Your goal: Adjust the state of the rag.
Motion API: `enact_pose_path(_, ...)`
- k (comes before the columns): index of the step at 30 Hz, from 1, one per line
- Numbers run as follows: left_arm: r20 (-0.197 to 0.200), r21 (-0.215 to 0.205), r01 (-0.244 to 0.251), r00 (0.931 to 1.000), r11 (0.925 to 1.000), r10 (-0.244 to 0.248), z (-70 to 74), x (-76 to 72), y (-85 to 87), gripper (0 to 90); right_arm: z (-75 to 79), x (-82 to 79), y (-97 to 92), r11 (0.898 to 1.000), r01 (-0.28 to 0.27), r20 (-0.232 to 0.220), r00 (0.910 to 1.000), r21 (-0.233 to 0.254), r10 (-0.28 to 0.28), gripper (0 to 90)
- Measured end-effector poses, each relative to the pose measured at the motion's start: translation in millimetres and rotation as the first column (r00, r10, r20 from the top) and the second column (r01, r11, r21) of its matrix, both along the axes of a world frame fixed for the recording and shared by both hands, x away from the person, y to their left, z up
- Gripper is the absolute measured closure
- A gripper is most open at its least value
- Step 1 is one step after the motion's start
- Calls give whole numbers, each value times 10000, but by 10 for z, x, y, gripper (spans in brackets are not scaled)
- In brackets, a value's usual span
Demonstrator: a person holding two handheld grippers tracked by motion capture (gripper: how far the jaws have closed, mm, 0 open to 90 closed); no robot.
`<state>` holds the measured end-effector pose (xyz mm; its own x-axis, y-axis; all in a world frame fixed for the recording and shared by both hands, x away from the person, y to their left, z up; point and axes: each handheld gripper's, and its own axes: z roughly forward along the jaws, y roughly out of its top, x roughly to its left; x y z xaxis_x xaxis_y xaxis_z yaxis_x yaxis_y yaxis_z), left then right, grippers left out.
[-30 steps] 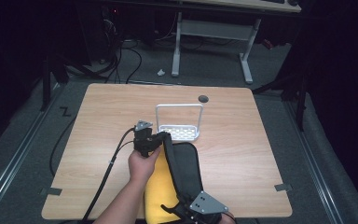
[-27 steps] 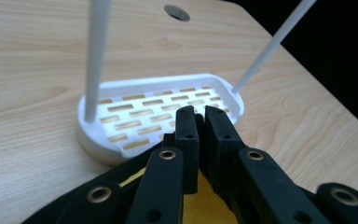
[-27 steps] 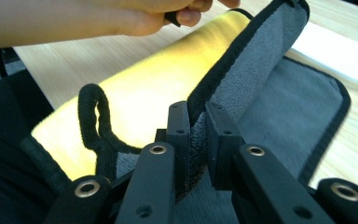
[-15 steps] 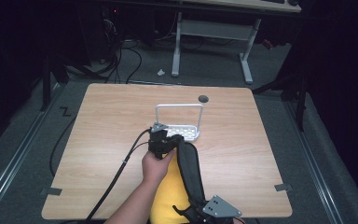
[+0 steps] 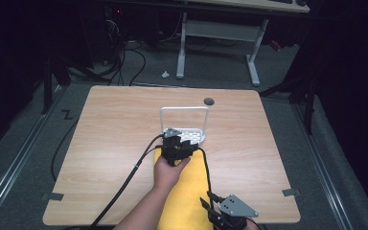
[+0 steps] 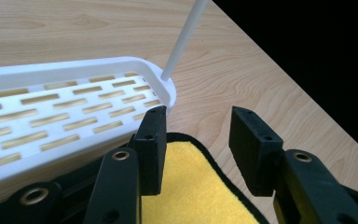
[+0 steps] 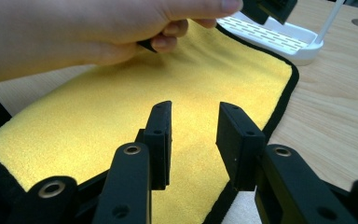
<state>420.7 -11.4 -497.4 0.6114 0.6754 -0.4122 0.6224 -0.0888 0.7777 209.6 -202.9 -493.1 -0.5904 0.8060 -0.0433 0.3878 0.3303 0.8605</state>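
Left gripper [image 6: 198,140], jaws just opened and empty, hovers over the soft, light yellow microfibre cloth with black hem [image 5: 187,201], lying flat beside the white slotted plastic rack [image 5: 191,136]; right gripper [image 7: 193,144] likewise spread. Pinch a hemmed corner.

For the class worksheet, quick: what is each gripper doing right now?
Left gripper: open, holds nothing, jaws just opened over the yellow cloth.
Right gripper: open, holds nothing, jaws just opened above the cloth.

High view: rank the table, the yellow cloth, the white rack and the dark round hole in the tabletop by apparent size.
1. Table, by far the largest.
2. Yellow cloth, partly covered by the forearm and cut off at the bottom edge.
3. White rack.
4. Round hole, smallest.
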Motion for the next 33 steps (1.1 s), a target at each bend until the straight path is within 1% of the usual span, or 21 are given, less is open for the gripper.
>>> enact_pose_path(4,153,167,-36,9999,9999,33,13,-44,112,574,-20,11,24,9999,-92,-25,10000,-109,92,666)
enact_pose_path(8,349,447,-51,9994,9990,35,16,-116,255,583,-43,28,44,9998,-114,-81,9999,-189,113,666)
enact_pose_path(11,601,879,-8,9982,9961,-45,16,-202,384,589,-59,39,45,9996,-104,-141,9999,-249,100,665)
enact_pose_path(14,791,1191,14,9968,9929,-108,2,-322,545,592,-79,46,50,9995,-117,-193,9998,-288,111,665)
enact_pose_path(16,867,1261,14,9962,9920,-124,-13,-401,643,592,-86,50,57,9995,-123,-247,9996,-293,116,665)
enact_pose_path(19,874,1405,14,9961,9901,-138,-47,-511,762,590,-97,60,69,9994,-110,-282,9996,-322,101,664)
enact_pose_path(20,804,1403,54,9966,9901,-168,-60,-550,802,590,-99,63,71,9993,-95,-291,9995,-364,85,664)
enact_pose_path(23,890,1647,144,9956,9862,-294,-87,-677,919,590,-106,72,68,9993,-46,-335,9994,-365,34,664)
enact_pose_path(27,850,1775,255,9955,9838,-411,-125,-857,1059,590,-119,85,57,9994,20,-408,9992,-346,-34,663)
enact_pose_path(31,834,1965,395,9949,9797,-568,-166,-1046,1191,585,-136,100,50,9995,49,-456,9989,-316,-64,663)
enact_pose_path(33,839,1975,376,9949,9796,-551,-198,-1132,1251,581,-144,107,50,9994,43,-467,9989,-345,-59,663)
